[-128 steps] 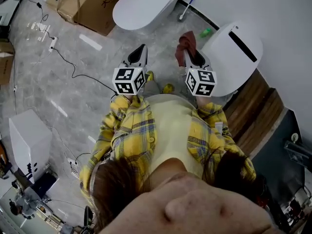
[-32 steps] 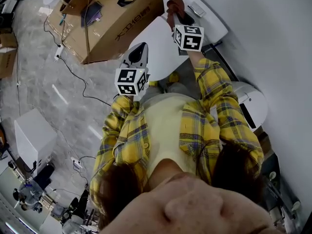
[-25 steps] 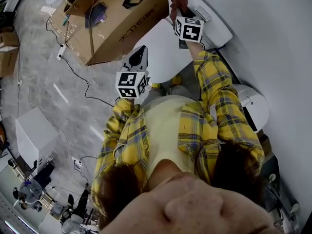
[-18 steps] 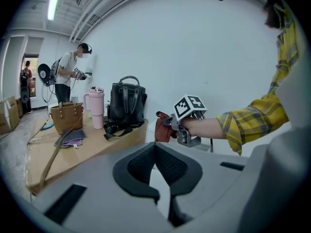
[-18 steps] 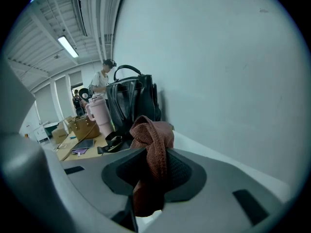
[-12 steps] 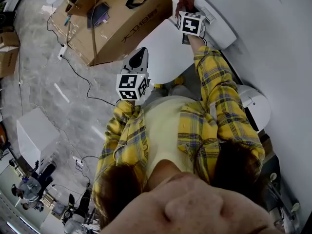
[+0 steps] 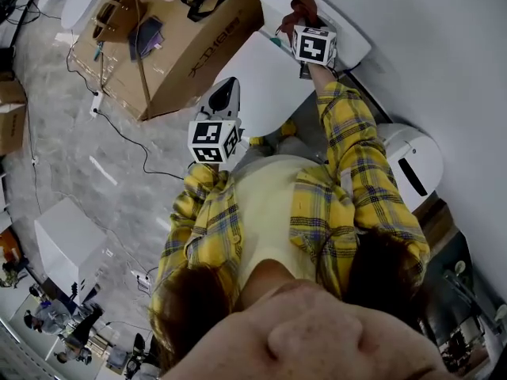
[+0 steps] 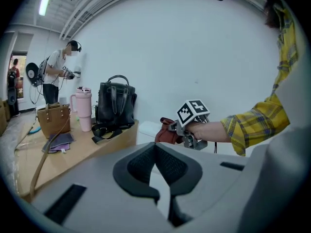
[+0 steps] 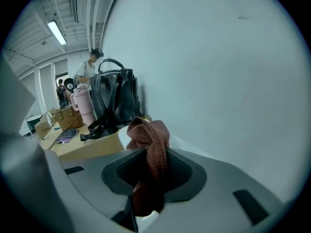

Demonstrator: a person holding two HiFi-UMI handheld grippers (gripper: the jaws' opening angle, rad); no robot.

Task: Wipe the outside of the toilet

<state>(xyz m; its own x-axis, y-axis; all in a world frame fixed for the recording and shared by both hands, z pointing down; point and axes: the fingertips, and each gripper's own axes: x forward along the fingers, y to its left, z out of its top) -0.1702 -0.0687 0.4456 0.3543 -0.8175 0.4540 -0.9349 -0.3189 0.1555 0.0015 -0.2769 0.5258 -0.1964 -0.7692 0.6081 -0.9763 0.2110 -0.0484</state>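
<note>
my right arm, in its yellow plaid sleeve (image 7: 348, 149), reaches straight out, and my right gripper (image 7: 299, 20) is clamped on a bunched rust-brown ribbed cloth (image 7: 302, 6) over the tank end of the white ceramic toilet (image 7: 265, 77), by the wall. my left gripper (image 7: 225, 89) hangs level near my chest, jaws pressed together on nothing. the toilet's long axis runs from the tank toward me; its outer sides are hidden, and i can't tell whether the cloth touches the tank.
</note>
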